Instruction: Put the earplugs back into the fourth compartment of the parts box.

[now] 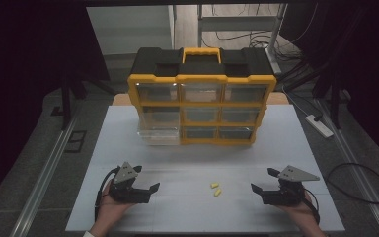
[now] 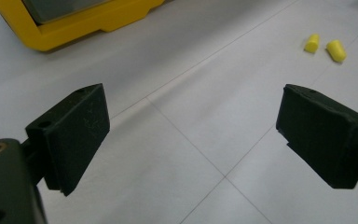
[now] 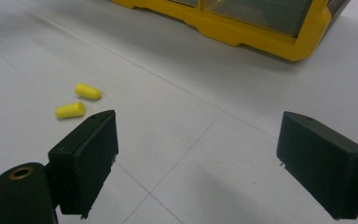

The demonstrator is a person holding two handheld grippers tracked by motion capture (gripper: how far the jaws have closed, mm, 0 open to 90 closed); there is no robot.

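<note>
So the two yellow earplugs (image 1: pixel 215 189) are just lying loose on the white table (image 1: pixel 187 217), side by side and nearly touching, roughly midway between the two grippers and toward the near edge. Nothing has picked them up yet. My guess is they're headed for the parts organizer (image 1: pixel 202 96), since its bottom-left drawer (image 1: pixel 159 135) is already pulled out, sticking forward past the yellow frame. So the drawer part looks done, and grabbing the plugs, dropping them in and shutting it is all left to do.

The left gripper (image 1: pixel 147 183) sits low over the table with its jaws spread wide and nothing between them; in the left gripper view the earplugs are off toward the upper right, well apart from the pads. The right gripper (image 1: pixel 263 181) is the same deal: jaws released, empty, with the plugs just beyond its left jaw in its own view, so it looks like the closer one.

The tabletop is plain white with faint seam lines, otherwise bare. Past it the room is dim: grey floor, metal rails on both sides, a power strip (image 1: pixel 319 125) and cables on the right, dark curtains around.
</note>
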